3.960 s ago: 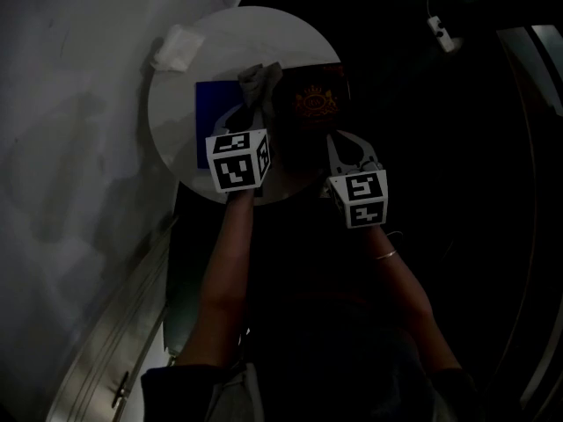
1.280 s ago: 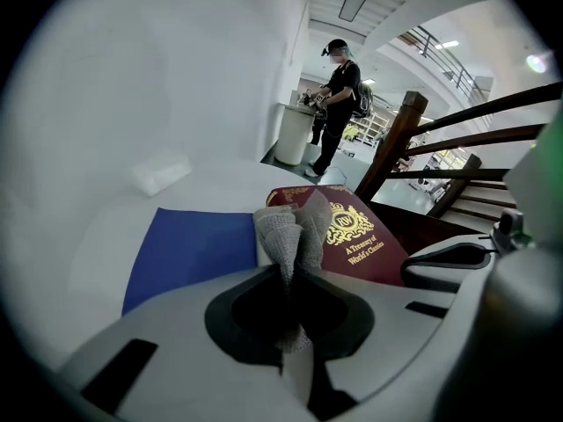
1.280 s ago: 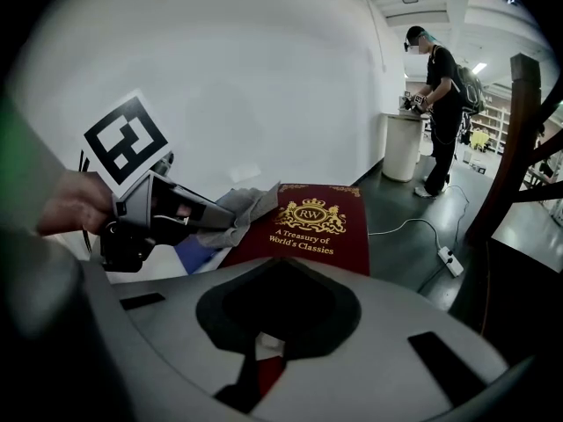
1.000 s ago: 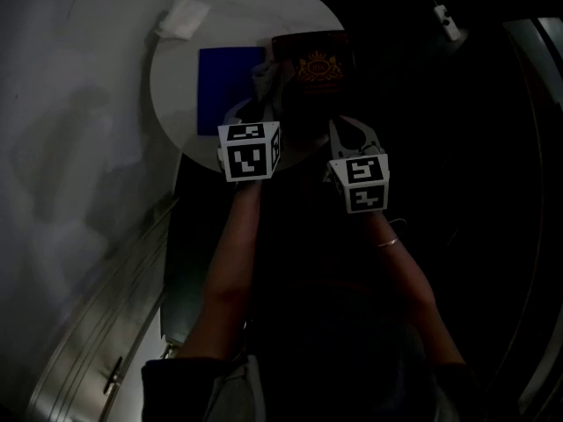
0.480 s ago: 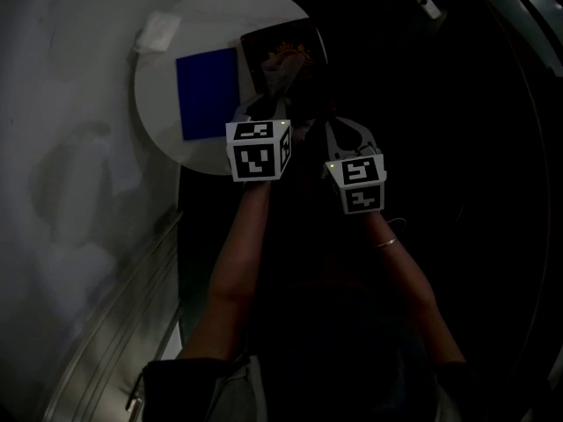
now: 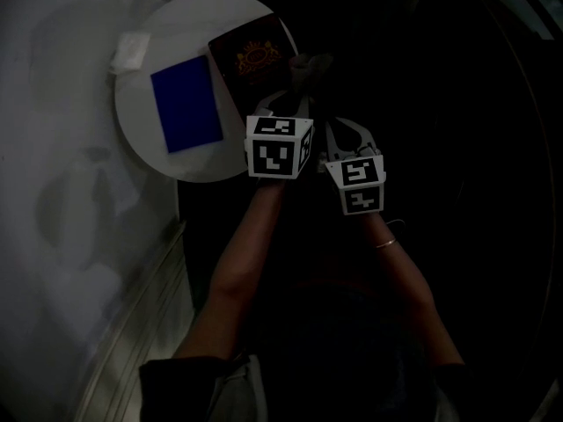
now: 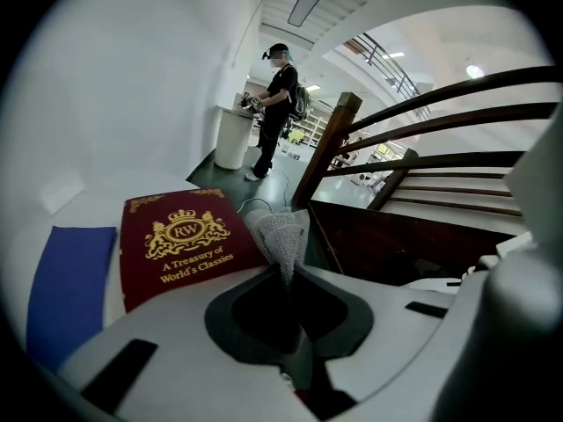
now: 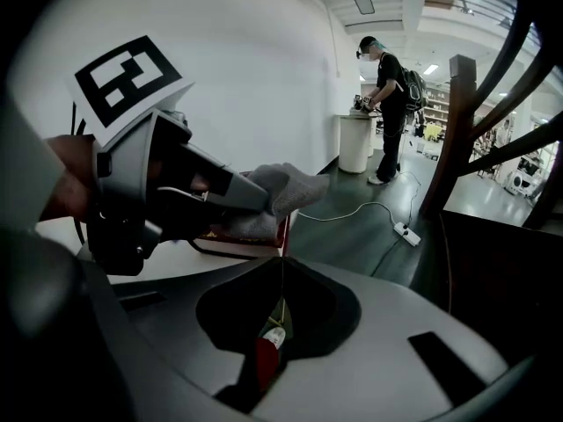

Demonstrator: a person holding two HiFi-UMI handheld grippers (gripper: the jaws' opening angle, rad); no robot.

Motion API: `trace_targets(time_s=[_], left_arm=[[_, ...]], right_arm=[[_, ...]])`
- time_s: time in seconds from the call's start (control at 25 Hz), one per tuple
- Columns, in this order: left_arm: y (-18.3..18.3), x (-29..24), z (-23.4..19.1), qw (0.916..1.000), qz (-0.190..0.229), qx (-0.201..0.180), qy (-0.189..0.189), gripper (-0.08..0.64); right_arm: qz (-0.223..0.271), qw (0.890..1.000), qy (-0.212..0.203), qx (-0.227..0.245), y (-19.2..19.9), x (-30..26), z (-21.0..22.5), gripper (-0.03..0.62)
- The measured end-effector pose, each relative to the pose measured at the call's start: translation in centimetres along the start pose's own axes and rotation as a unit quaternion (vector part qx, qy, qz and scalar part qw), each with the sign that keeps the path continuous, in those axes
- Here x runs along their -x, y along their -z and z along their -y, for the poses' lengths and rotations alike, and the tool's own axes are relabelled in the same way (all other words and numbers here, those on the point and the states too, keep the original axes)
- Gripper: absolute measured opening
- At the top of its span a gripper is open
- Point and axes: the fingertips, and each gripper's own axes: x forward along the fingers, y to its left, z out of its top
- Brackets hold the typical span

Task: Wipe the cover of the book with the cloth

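Nearest the person, the right claw (image 8: 281, 269) has its jaws pressed together on nothing. It hangs off the bench (image 6: 157, 158), to the right of the left claw (image 6: 296, 95) and a little behind it.

The left claw is clamped on a bunched grey cloth (image 7: 280, 238), which stands up out of its jaws. Seen from the head view, the cloth (image 6: 308, 67) sits just past the book's right edge, beyond the bench rim and over the dark floor. The right gripper view suggests its lower folds brush that edge, but I cannot tell whether they really touch.

The maroon book (image 7: 180, 243), gold crest and title face up, lies flat on the bench, left of the left claw and slightly ahead of it. Its long axis runs away from the person, with the far end leaning left. I judge the wipe calls for a leftward sweep across the short side, and the left claw is the nearer of the two.

Left of the book, and apart from it, lies a blue book (image 6: 186, 105). Far off, a person (image 7: 277, 104) stands at a white bin (image 7: 232, 137).
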Motion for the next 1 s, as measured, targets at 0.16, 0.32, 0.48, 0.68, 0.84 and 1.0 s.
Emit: trace_targets(time_s=[0.16, 0.32, 0.48, 0.68, 0.84, 1.0], left_arm=[[0.8, -1.3, 0.7, 0.9999, -0.014, 0.001, 0.009, 0.034], [2.0, -1.8, 0.0, 0.9994, -0.031, -0.015, 0.001, 0.034], [3.0, -1.0, -0.9, 0.9991, -0.038, -0.015, -0.010, 0.034], [3.9, 0.5, -2.8, 0.9989, -0.035, 0.010, -0.031, 0.034], [4.9, 1.9, -4.9, 0.9977, -0.029, 0.031, -0.052, 0.034], [5.9, 3.3, -6.8, 0.9958, -0.022, 0.051, -0.074, 0.034]], right_arm=[[-0.003, 1.000, 0.006, -0.003, 0.4, 0.1, 0.5, 0.029], [-0.005, 1.000, 0.003, 0.001, 0.2, -0.3, 0.1, 0.029], [-0.007, 1.000, -0.010, 0.015, -0.2, -0.8, -0.9, 0.029], [-0.010, 0.999, -0.032, 0.041, -0.7, -1.8, -2.5, 0.029], [-0.015, 0.997, -0.047, 0.060, -0.9, -2.5, -3.8, 0.029], [-0.017, 0.995, -0.063, 0.077, -1.2, -3.0, -5.3, 0.029]])
